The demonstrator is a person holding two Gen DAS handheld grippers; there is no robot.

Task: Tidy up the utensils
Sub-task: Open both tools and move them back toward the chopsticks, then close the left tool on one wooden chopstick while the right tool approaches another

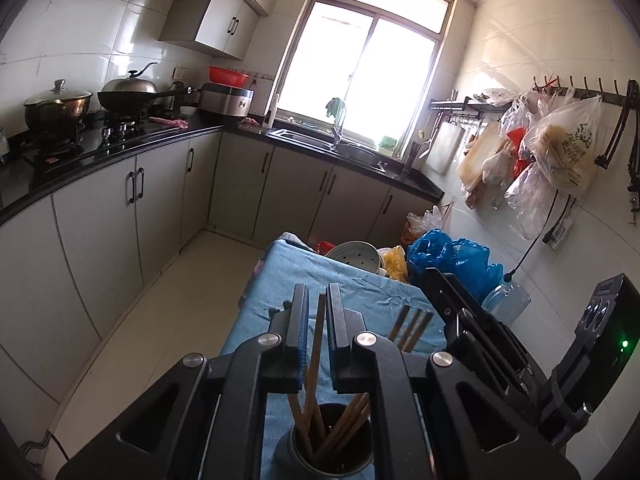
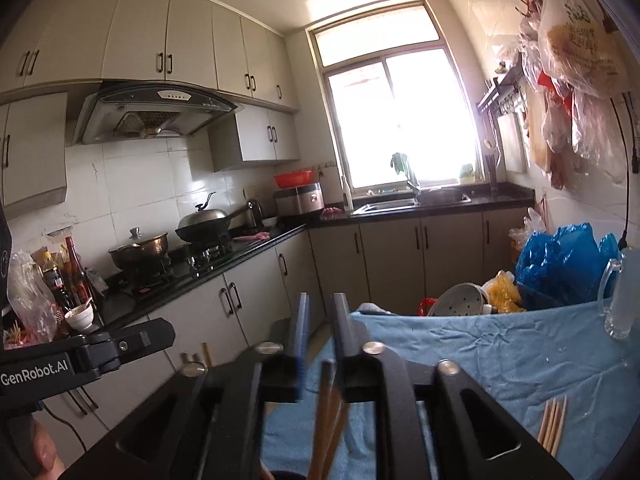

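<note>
now the left hand-held gripper point(image 1: 317, 300) pinches one wooden chopstick point(image 1: 314, 354) above the dark round metal holder point(image 1: 332, 454). right hand-held gripper point(image 2: 320, 312) is narrowly spread; four loose chopsticks point(image 2: 553, 424) lie right on the blue cloth point(image 2: 480, 360).

my left gripper point(image 1: 318, 300) body hides the holder point(image 1: 332, 444) rim sides; its base is cut off by the bottom edge. lower ends of the chopsticks point(image 1: 316, 360) are lost in the dark inside. in the right wrist view the sticks between my right gripper point(image 2: 320, 312) fingers are blurred, bottoms cut off. can't tell if either jaw touches wood. loose sticks point(image 2: 554, 426) partly behind the gripper frame.
</note>
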